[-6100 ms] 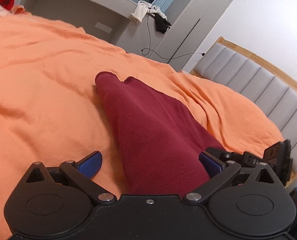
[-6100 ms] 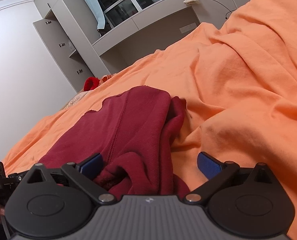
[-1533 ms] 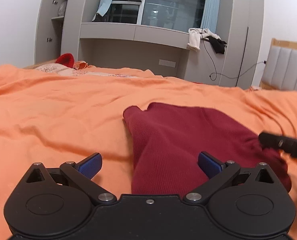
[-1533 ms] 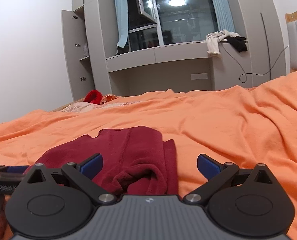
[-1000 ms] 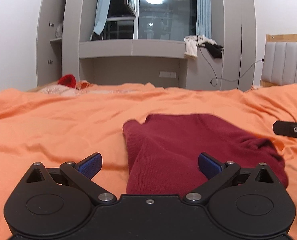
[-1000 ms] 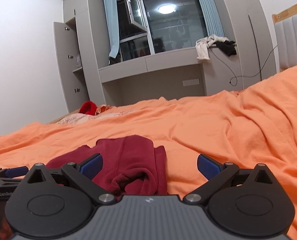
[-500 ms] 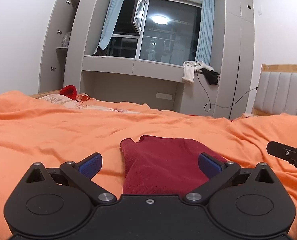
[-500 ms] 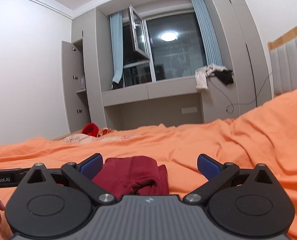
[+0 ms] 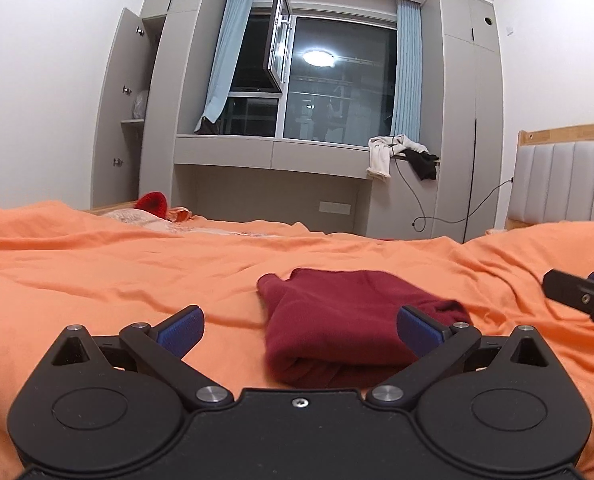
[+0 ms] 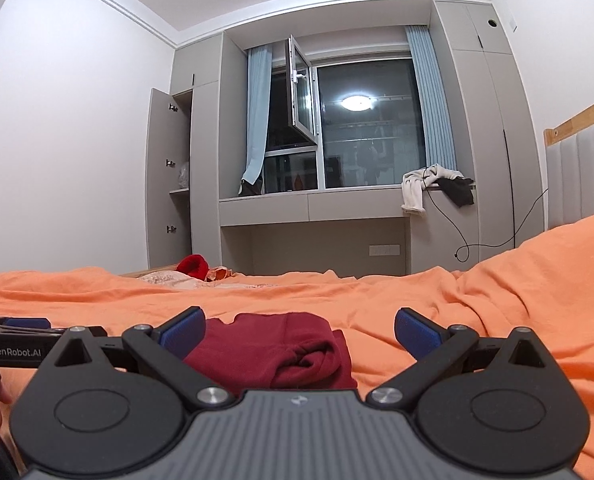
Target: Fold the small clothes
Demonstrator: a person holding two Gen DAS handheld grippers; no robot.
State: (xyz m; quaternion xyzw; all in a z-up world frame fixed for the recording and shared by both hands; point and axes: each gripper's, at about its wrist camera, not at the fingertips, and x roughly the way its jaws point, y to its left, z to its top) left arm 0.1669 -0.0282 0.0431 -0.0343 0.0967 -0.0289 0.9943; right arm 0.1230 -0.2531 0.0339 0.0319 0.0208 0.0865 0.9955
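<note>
L gripper [image 9: 299,330]: 2 blue-padded fingers [image 9: 179,330] spread wide, nothing between them but air, w/ the folded dark-red garment [image 9: 353,320] lying in the lower centre of frame, past the tips. R gripper [image 10: 299,330]: fingers [image 10: 415,332] also spread wide, empty; same garment [image 10: 281,350] lower centre-left, rolled edge facing the camera. Garment lies flat on the orange bedsheet [image 9: 117,276]. R gripper's tip shows at right edge of L view, L gripper's arm at left edge of R view. Beyond: red item [image 10: 193,266] at far bed edge, grey wardrobe, window [image 9: 337,80] upper centre, padded headboard [image 9: 565,180] at right.
</note>
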